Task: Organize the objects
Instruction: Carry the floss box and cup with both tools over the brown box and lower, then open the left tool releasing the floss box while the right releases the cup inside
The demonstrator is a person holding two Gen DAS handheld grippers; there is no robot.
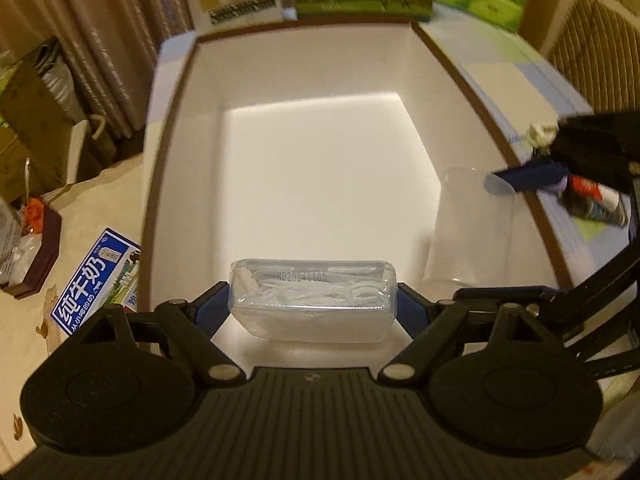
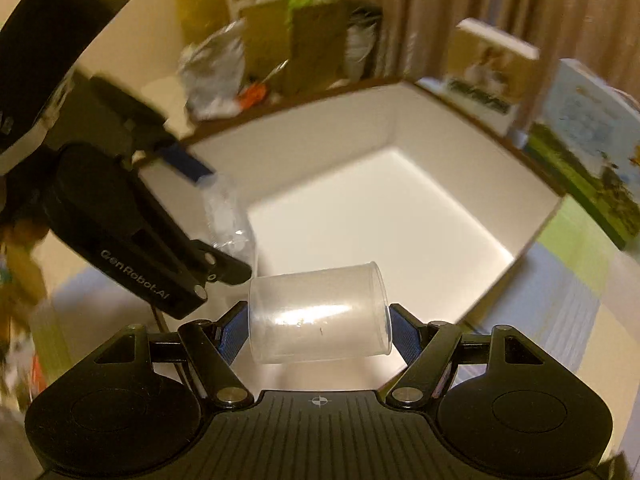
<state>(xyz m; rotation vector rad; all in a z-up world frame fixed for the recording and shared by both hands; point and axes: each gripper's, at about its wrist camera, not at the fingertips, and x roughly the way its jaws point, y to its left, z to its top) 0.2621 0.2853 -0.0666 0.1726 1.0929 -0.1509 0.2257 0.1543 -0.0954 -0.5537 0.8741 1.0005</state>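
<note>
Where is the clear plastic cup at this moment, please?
The clear plastic cup lies sideways between the right hand-held gripper's fingers, above the white box's near corner, beside the left hand-held gripper.

Warm yellowish light fills the room. Brown curtains (image 1: pixel 104 40) hang behind the bench (image 1: pixel 80 200), which has a cream cloth with a leaf pattern. A woven chair back (image 1: pixel 596 48) stands at the right side.
</note>
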